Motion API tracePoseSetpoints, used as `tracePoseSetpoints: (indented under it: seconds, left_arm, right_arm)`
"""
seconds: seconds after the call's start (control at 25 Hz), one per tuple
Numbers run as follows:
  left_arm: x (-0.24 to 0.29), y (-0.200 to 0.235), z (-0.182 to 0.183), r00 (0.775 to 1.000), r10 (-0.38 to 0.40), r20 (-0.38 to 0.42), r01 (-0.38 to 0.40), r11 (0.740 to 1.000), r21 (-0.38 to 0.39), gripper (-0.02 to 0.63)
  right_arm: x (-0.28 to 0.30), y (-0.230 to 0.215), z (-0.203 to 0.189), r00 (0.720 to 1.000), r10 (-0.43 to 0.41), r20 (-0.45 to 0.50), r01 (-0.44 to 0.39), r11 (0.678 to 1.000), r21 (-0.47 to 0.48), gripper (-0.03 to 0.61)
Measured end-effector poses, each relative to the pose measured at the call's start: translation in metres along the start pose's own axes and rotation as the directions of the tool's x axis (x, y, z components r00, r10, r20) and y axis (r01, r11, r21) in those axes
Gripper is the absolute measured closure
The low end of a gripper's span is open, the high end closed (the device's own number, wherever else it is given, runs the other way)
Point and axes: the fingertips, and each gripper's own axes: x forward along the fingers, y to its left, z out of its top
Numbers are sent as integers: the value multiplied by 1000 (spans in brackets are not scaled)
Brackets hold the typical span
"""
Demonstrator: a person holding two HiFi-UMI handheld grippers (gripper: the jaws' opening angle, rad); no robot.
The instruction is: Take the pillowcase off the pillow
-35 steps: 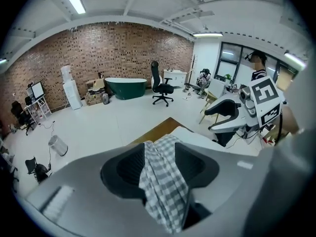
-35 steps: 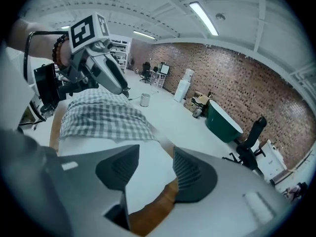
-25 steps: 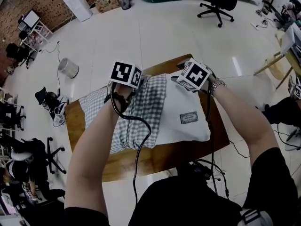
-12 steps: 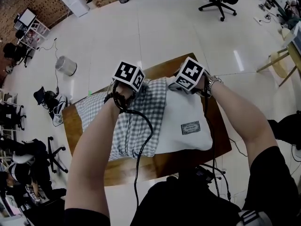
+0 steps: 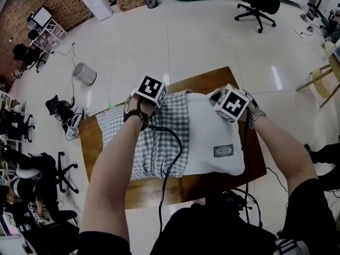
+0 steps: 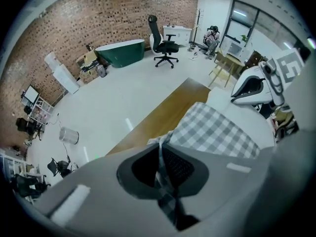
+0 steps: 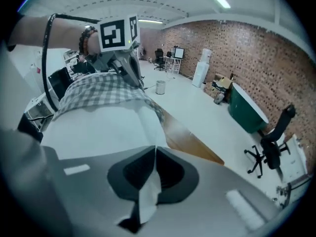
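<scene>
Pillowcase (image 5: 114, 134) checked | L hand-held gripper (image 6: 159, 146) just clamped it | R hand-held gripper (image 7: 154, 150) just clamped pillow (image 5: 210, 132) | label (image 5: 223, 151) unreadable

bright ceiling light, fisheye edges (glossy floor glare)

No readable text anywhere. Only candidate was the small dark-bordered label (image 5: 223, 151) on the white pillow (image 5: 210, 126). Its print was too small to read from the head view; possibly a brand tag. The left marker cube (image 5: 152, 88) and right marker cube (image 5: 232, 102) carried black-and-white square codes, no letters or digits.
</scene>
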Motion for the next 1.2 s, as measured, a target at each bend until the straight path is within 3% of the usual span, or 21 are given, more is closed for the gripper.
tracePoseSetpoints:
  seconds: [0.4, 0.96, 1.2]
  left_arm:
    - [-37, 42, -49, 997, 71, -14, -72, 997, -35, 600]
    - [-74, 75, -112, 993, 112, 45, -103, 980, -172, 598]
    - [-82, 56, -106, 980, 153, 131, -138, 984, -116, 594]
  right_arm:
    - [-56, 1, 10, 987, -159, -21, 158, 986, -61, 572]
    - [-52, -13, 0, 958, -280, -61, 281, 960, 5, 572]
    - [-44, -1, 8, 950, -312, -30, 310, 949, -60, 567]
